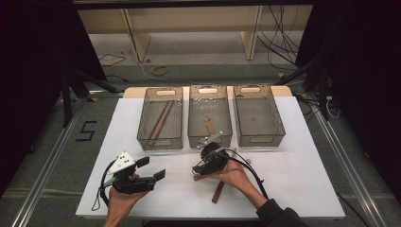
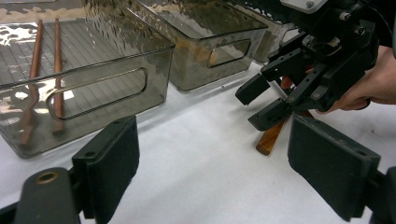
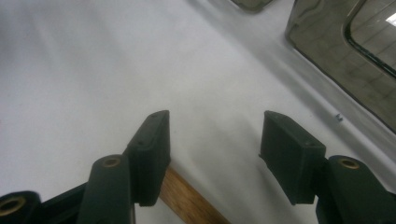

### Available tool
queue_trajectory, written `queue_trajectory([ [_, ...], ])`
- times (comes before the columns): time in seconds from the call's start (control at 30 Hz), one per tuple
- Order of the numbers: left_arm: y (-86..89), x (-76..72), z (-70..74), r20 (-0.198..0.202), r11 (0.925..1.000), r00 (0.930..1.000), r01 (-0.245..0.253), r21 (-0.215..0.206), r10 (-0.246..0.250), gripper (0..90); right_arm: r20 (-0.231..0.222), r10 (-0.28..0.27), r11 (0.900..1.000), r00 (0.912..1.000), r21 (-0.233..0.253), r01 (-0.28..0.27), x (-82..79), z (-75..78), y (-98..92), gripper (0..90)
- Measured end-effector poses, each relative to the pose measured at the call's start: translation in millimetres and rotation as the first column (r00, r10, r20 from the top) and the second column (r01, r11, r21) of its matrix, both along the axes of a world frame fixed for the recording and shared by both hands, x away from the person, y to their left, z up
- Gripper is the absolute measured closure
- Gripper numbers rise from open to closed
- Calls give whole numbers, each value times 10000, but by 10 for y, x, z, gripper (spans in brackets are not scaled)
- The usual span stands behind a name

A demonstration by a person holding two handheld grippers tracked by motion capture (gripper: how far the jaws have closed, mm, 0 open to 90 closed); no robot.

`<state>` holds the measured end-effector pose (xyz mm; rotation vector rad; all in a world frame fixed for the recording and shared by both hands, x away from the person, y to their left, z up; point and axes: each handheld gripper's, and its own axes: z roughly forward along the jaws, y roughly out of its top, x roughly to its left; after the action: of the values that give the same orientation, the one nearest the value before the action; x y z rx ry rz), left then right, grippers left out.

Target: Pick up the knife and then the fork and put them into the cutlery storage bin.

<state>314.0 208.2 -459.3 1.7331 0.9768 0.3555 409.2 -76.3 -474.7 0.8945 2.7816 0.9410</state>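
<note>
Pickup is the step in hand: the right gripper (image 1: 197, 171), jaws apart, hovers over the wooden utensil (image 1: 218, 191) lying near the surface's front edge. Next, I judge, it must lower and straddle the handle. The left gripper (image 1: 152, 168) waits open.

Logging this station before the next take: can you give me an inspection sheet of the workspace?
Surface: white table, bare between items.
Job's things: wooden stick lying under the right hand-held gripper; two sticks in the left bin; a wooden piece in the middle bin; right bin looks empty.
Clutter: nothing seen.
Grippers: left hand-held gripper open, holding nothing; right open above the stick.
Cables: one trailing from each gripper; more on the floor.
Surroundings: dark curtains, wooden frame behind.
</note>
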Motion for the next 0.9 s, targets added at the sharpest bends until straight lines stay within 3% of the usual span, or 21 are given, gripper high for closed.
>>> queue_trajectory([
  [0.17,10,5,-5,-49,10000,10000,-27,-13,26,163,-84,108,9999,9999,7,-108,-15,-13,20,510],
  [0.6,-11,8,-6,-28,9999,10000,37,105,-36,163,270,151,9994,9995,-326,-143,-43,-84,44,739],
  [0.9,-10,8,-2,15,10000,10000,61,58,-61,163,80,557,9972,9984,-502,-552,-158,-77,75,887],
])
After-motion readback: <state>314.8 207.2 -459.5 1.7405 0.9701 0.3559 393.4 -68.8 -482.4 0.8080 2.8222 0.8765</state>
